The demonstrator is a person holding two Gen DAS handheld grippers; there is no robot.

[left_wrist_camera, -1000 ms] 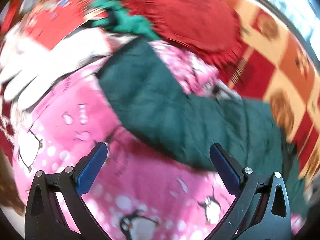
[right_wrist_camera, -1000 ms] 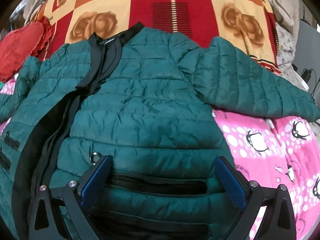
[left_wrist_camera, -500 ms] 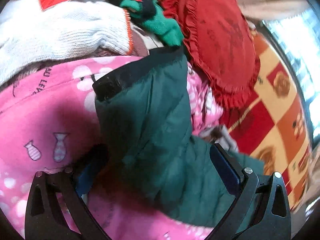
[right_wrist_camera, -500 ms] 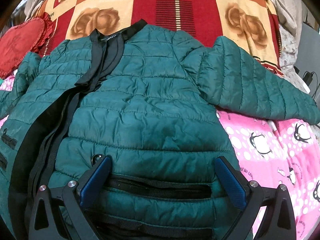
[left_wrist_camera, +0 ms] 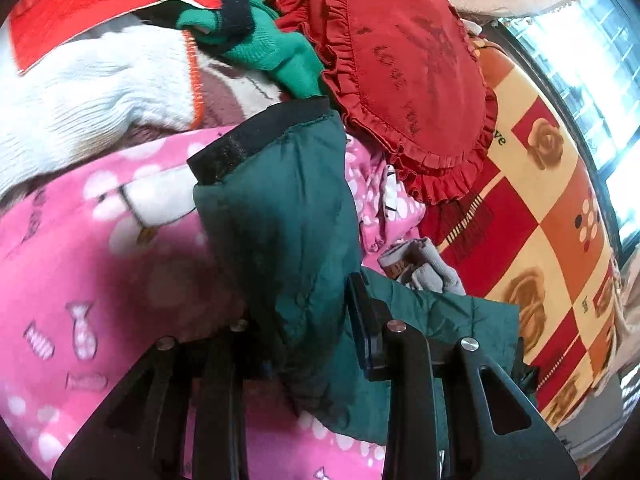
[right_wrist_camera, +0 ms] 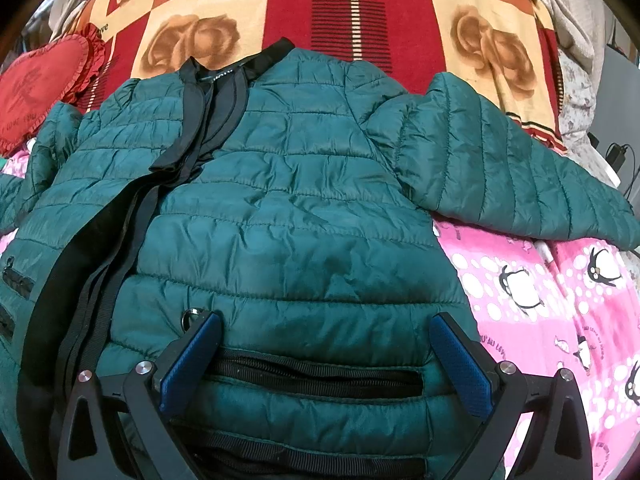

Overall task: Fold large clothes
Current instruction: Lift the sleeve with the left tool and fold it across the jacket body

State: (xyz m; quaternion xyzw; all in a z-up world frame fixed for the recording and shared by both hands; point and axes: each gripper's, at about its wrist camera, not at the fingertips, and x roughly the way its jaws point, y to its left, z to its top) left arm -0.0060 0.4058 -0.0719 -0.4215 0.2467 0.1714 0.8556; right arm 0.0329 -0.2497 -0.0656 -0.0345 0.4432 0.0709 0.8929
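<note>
**Left tongs pinch the sleeve; right tongs stand wide over the hem**

Only the left wrist view shows the sleeve (left_wrist_camera: 280, 216) end: smooth dark green fabric with a black band cuff at 12 o'clock. The left gripper (left_wrist_camera: 304, 320) has just been closing, and its jaws are now narrow, pinching the sleeve between them. Beyond lie a white ribbed knit (left_wrist_camera: 92, 92), a green knitted glove (left_wrist_camera: 264, 48) and a frilled red heart cushion (left_wrist_camera: 404, 60).

Only the right wrist view shows the whole quilted puffer jacket (right_wrist_camera: 288, 208), spread front-up on a pink penguin-print blanket (right_wrist_camera: 560, 300), collar at 12 o'clock against a rose-patterned checked blanket (right_wrist_camera: 352, 8). The right gripper (right_wrist_camera: 324, 344) stands wide at 6 o'clock over a black pocket zip (right_wrist_camera: 316, 376); its blue pads hold nothing.
</note>
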